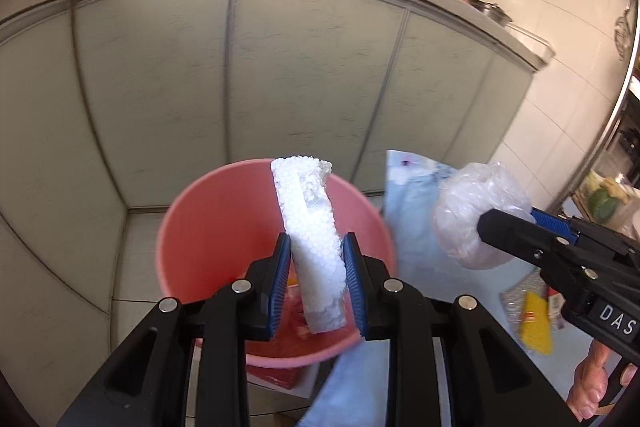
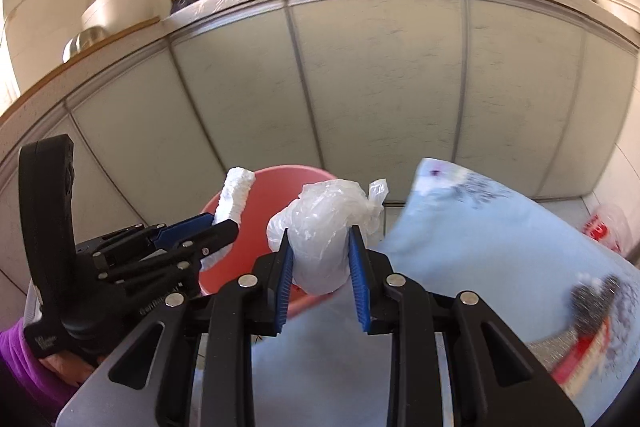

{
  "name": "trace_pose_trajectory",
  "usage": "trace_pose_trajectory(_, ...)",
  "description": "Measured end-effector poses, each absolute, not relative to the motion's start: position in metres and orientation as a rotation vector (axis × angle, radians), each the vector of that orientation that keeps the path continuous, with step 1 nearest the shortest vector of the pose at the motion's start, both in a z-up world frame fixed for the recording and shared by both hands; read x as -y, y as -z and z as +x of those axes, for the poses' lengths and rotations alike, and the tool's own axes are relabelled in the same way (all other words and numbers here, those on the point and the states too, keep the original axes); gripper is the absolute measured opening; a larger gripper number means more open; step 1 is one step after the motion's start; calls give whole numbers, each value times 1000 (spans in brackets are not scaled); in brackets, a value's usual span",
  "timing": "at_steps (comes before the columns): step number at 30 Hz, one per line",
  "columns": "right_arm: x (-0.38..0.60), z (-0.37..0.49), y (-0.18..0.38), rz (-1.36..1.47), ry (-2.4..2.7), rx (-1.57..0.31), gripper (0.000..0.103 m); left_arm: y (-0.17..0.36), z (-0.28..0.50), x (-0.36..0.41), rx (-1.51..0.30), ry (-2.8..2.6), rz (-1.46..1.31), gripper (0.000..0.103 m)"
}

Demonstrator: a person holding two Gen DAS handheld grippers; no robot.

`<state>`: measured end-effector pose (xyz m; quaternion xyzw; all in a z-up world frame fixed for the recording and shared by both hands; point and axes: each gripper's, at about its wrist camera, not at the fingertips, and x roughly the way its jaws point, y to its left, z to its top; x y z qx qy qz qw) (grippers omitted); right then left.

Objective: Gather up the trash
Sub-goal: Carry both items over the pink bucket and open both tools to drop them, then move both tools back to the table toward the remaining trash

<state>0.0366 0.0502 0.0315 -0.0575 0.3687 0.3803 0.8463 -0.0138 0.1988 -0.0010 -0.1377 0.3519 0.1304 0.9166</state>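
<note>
Foam strip [image 1: 314,247] clamped in left gripper [image 1: 317,251] above pink bucket [image 1: 208,227]

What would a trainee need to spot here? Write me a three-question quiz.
1. True or false: the left tongs grip a foam block.
2. What do the right tongs hold? A) a pan B) a knotted clear plastic bag C) a sponge
3. Fill in: the foam block hangs over the pink ____.

Key:
1. True.
2. B, the plastic bag.
3. Bucket.
</note>
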Motion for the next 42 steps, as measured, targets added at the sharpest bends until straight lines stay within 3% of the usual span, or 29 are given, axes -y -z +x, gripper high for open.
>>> trace_pose_trajectory(10, -110, 59, -2, -191, -821, -844, 28, 29, -15, -236, -749, -337, -294, 28)
trace_pose_trajectory(15, -126, 70, 12, -183, -836, -896, 43, 32, -17, -245, -757, -347, -306, 32)
trace_pose_trajectory(19, -127, 73, 9, -163, -851, -894, 49, 28, -18, -248, -745, -354, -305, 45)
trace_pose_trajectory(22, -124, 72, 5, -161, -848, -880, 49, 23, -19, -250, -732, -354, -310, 45)
trace_pose_trajectory(38, 1, 38, -20, -124, -588, -806, 50, -8, -16, -185, -665, -172, -251, 48)
trace_pose_trajectory(42, 60, 34, -21, -61, -460, -823, 59, -12, -9, -158, -672, -96, -238, 49)
